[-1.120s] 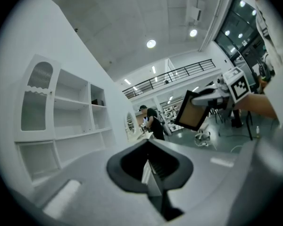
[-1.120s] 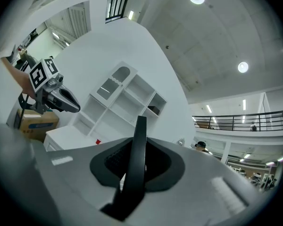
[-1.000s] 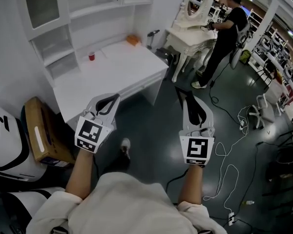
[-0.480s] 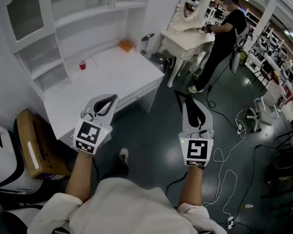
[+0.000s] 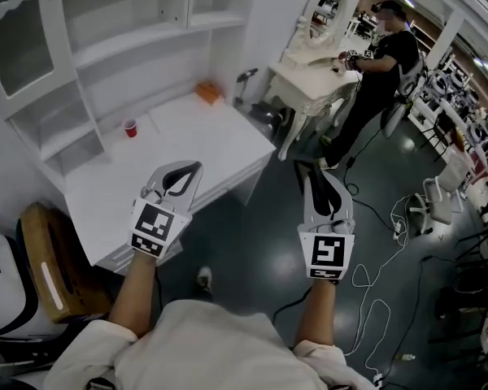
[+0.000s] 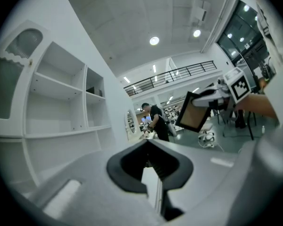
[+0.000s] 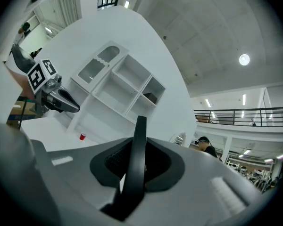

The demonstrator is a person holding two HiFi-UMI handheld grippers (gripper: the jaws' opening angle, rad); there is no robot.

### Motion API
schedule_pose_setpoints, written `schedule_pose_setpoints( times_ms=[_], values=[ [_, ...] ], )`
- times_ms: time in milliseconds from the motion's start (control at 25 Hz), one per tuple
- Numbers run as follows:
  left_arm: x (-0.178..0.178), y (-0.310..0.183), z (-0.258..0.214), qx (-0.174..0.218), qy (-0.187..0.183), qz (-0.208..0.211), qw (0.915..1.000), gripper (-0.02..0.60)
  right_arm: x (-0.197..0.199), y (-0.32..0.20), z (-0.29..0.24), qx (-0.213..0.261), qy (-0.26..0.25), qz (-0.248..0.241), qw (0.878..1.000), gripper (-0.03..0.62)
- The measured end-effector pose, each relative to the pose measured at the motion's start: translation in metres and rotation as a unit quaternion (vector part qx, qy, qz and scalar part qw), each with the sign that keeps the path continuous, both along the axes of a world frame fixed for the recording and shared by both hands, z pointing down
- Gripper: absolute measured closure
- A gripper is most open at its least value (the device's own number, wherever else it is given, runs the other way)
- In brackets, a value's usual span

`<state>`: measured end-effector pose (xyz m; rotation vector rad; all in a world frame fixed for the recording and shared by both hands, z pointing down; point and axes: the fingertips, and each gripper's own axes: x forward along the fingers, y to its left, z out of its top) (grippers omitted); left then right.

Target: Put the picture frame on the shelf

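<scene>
Closer than a second ago, the white shelf unit [image 5: 130,39] and desk [image 5: 187,145] fill the far left. Left gripper [image 5: 189,171] at the desk's near edge, jaws pressed together, empty. Right gripper [image 5: 313,175] over the floor to the right, pinching the black picture frame [image 6: 194,111] edge-on. Red cup [image 5: 130,127] far back on the desk.

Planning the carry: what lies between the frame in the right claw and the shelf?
In the head view, the white desk, bearing a red cup and an orange object, lies between the picture frame in the right claw and the shelf.
</scene>
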<state>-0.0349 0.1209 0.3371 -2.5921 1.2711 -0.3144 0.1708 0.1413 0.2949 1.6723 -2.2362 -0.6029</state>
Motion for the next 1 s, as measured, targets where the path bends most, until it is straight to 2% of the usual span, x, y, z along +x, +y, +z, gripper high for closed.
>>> schedule_pose_setpoints(
  times_ms=[520, 1000],
  values=[
    [-0.015, -0.117, -0.001, -0.008, -0.004, -0.001, 1.0, 0.58, -0.021, -0.116, -0.009, 0.003, 0.007, -0.007, 1.0, 0.53],
    [-0.026, -0.195, 0.006, -0.007, 0.0, 0.001, 1.0, 0.58, -0.036, -0.198, -0.009, 0.009, 0.008, -0.009, 1.0, 0.53]
  ],
)
